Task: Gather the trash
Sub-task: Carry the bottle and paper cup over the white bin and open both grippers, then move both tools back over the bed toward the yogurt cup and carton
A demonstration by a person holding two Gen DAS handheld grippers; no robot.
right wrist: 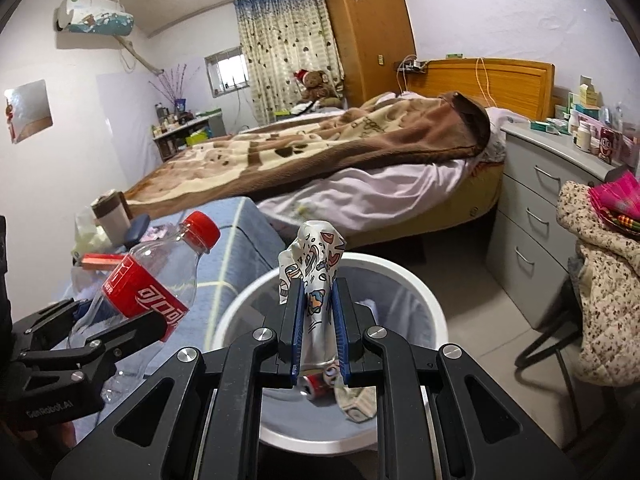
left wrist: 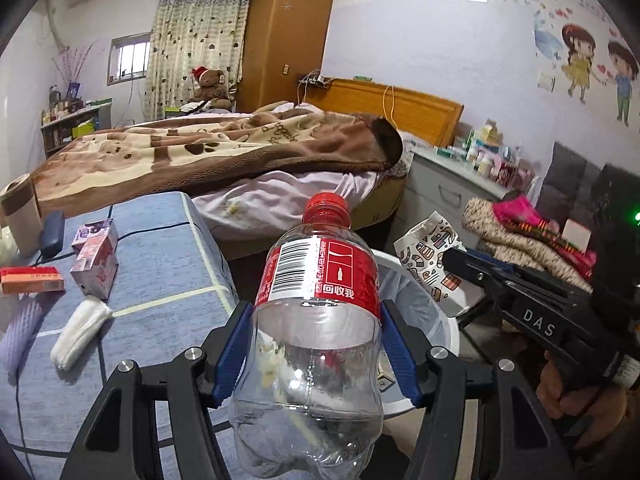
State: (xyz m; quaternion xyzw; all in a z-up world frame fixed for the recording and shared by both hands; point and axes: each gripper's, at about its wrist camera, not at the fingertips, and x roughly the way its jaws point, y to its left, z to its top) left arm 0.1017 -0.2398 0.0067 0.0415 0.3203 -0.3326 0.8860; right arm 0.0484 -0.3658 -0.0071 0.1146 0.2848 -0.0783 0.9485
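Left wrist view, left to right. A table (left wrist: 160,248) under blue cloth with pale stripes bears flat cartons: a red box (left wrist: 32,279), two pink boxes (left wrist: 96,258), a white ribbed wad (left wrist: 80,330) and a lilac foam net (left wrist: 20,332). Its right edge drops sharply to a dark gap before the bed (left wrist: 240,148), which is draped in a plush brown blanket. The left gripper (left wrist: 316,354) is clamped on a bottle (left wrist: 316,320): clear, thin-walled plastic, waisted body, red label, red ribbed cap, blue pads pressed to both flanks. Behind the bottle shows the round white rim of the bin (left wrist: 424,280).

Right wrist view, left to right. The bottle tilts cap-up at the left of the bin (right wrist: 400,276), a smooth white cylinder lined with a thin bag and holding a can (right wrist: 320,384). The right gripper (right wrist: 316,336) is pinched on a crumpled paper cup (right wrist: 316,264) with a cartoon print, held upright over the bin's opening. Bare tiled floor (right wrist: 468,332) lies open to the right, bounded by grey drawers (right wrist: 532,216) and a chair heaped with a speckled coat (right wrist: 600,280).
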